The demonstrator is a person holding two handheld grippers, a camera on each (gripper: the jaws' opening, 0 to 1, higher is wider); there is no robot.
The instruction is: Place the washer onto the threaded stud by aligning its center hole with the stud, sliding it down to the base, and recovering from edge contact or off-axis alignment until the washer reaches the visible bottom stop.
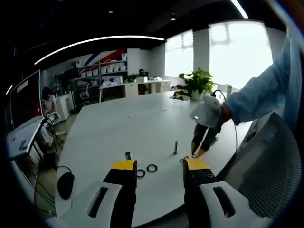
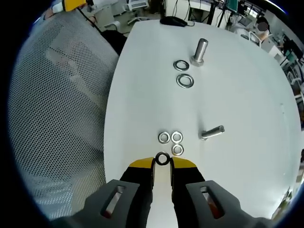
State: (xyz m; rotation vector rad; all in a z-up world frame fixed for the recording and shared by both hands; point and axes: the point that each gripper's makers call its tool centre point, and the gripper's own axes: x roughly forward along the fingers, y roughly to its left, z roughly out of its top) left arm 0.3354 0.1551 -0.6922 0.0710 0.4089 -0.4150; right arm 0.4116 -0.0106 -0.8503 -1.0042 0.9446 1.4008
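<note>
Right gripper [image 2: 162,164]: low centre of the right gripper view, yellow-tipped jaws drawn nearly together, pinching a washer [image 2: 162,158] by its rim at the tips.
Same gripper from the other side: centre right of the left gripper view [image 1: 195,153], tips down close to the table [image 1: 118,128].
Left gripper [image 1: 159,167]: bottom of the left gripper view, jaws spread wide, nothing between them.
Target stud [image 2: 212,132]: right of centre in the right gripper view, well apart from the held washer; upright [image 1: 175,147] in the left gripper view.
Loose washers: three [image 2: 172,142] clustered just above the jaw tips, two [image 2: 182,73] near the top beside a second stud [image 2: 200,51].
Handling, judged: small stiff metal ring, light, smooth, apt to slip or tilt.
Best hold, judged: opposite rim edges, centre hole left clear.
Risk, judged: hole catching on the stud top if off-axis.
</note>
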